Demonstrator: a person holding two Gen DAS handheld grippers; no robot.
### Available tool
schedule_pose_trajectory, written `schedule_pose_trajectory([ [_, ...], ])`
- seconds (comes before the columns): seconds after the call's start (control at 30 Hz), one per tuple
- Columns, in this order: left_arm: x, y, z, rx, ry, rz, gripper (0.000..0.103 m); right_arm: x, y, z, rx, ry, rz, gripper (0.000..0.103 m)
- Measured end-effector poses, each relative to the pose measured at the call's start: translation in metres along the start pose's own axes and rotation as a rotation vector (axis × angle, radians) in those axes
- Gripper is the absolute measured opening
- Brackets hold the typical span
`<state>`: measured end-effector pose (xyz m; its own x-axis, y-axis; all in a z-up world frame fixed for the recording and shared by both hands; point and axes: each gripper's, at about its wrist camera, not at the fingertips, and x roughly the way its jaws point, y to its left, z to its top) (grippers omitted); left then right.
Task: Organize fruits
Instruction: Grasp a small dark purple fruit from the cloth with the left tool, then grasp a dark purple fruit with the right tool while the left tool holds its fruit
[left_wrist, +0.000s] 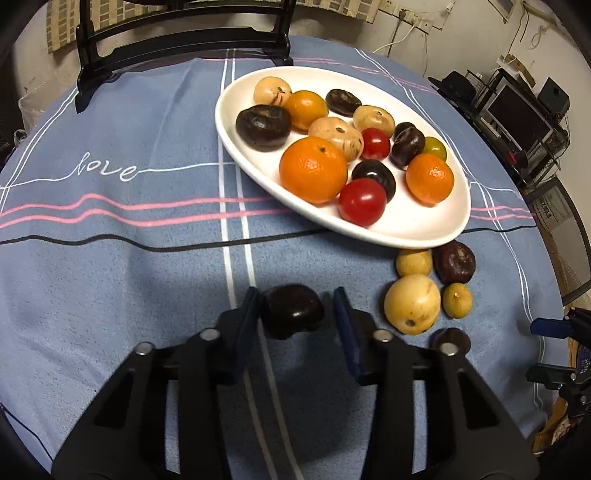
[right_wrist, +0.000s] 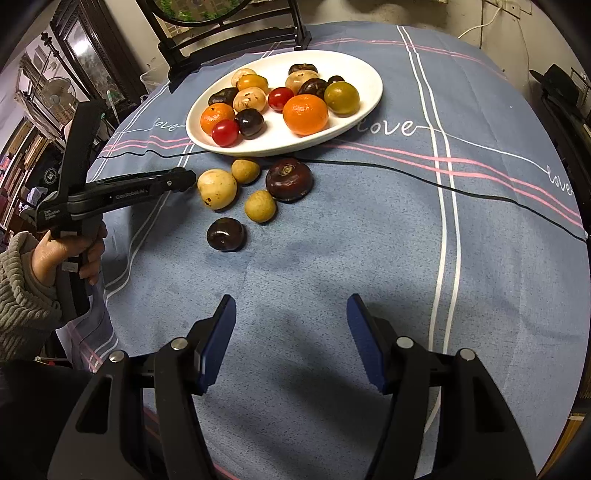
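A dark purple fruit (left_wrist: 291, 310) lies on the blue cloth between the fingers of my left gripper (left_wrist: 295, 299). The left pad rests against the fruit, while a thin strip of cloth shows between it and the right pad. In the right wrist view the left gripper (right_wrist: 181, 179) comes in from the left, held by a hand, and hides that fruit. A white oval plate (left_wrist: 424, 236) (right_wrist: 280, 147) holds several oranges, red, dark and pale fruits. My right gripper (right_wrist: 291, 302) hovers open over bare cloth with nothing between its fingers.
Loose fruits lie in front of the plate: a large pale yellow one (right_wrist: 217, 188), two small yellow ones (right_wrist: 245, 171) (right_wrist: 260, 206), a maroon one (right_wrist: 289, 179) and a dark one (right_wrist: 225, 233). A black chair (left_wrist: 177, 40) stands behind the table.
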<state>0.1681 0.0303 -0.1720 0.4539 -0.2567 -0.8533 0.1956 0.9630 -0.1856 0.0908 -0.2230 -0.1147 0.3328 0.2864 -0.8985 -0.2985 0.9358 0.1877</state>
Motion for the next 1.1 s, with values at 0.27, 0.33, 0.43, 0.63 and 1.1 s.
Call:
schedule_pose_trajectory([
  [0.27, -0.012, 0.002, -0.007, -0.010, -0.019, -0.001, 0.032, -0.002, 0.005, 0.003, -0.025, -0.023, 0.020, 0.063],
  [0.33, -0.019, 0.005, -0.010, -0.014, -0.025, 0.009, 0.032, -0.001, 0.013, 0.007, -0.061, -0.038, 0.035, 0.063],
  [0.43, -0.029, 0.013, -0.018, -0.026, -0.025, 0.025, 0.032, 0.012, 0.026, 0.017, -0.111, -0.038, 0.056, 0.063],
  [0.63, -0.043, 0.025, -0.036, -0.052, -0.011, 0.055, 0.032, 0.043, 0.048, 0.037, -0.153, -0.003, 0.106, 0.063],
  [1.1, -0.046, 0.027, -0.044, -0.072, 0.001, 0.067, 0.032, 0.075, 0.062, 0.052, -0.183, 0.071, 0.112, 0.047],
])
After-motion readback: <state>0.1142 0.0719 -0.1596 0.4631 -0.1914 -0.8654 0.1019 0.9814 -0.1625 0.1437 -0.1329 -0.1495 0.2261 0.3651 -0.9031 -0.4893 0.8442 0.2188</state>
